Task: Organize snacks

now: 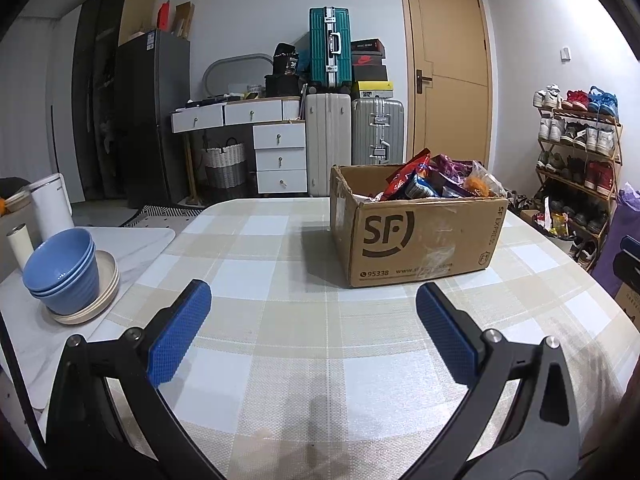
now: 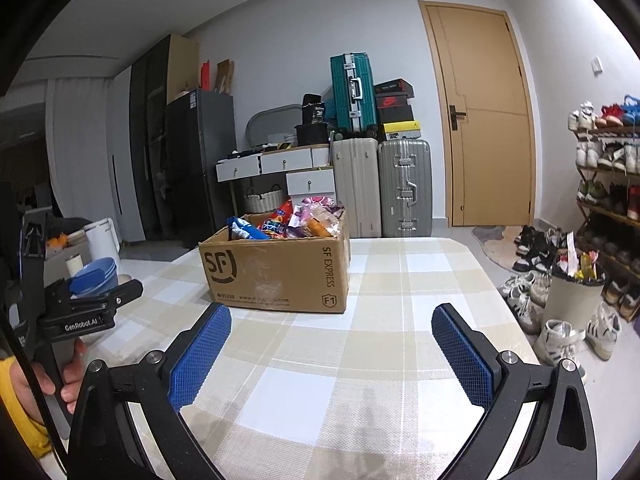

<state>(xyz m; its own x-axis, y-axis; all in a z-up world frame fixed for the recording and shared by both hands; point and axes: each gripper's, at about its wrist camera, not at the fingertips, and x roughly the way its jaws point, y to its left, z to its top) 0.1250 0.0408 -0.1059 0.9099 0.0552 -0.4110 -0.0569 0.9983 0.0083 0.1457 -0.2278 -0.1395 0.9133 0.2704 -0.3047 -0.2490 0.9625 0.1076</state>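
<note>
A brown cardboard box (image 1: 420,240) printed "SF" stands on the checked tablecloth, filled with several snack bags (image 1: 436,180) in red, blue, purple and orange. The same box (image 2: 276,272) and snack bags (image 2: 288,224) show in the right wrist view. My left gripper (image 1: 314,294) is open, hovering over the cloth a short way in front of the box, nothing between its blue pads. My right gripper (image 2: 332,316) is also open and empty, near the box's right front corner. The left gripper's body (image 2: 80,312) appears at the left of the right wrist view, held by a hand.
Stacked blue bowls (image 1: 64,268) on cream plates sit at the table's left, beside a white kettle (image 1: 50,204). The table (image 2: 360,380) ends at the right, where a bin (image 2: 572,300), loose shoes and a shoe rack (image 1: 580,152) stand. Suitcases and a drawer unit line the far wall.
</note>
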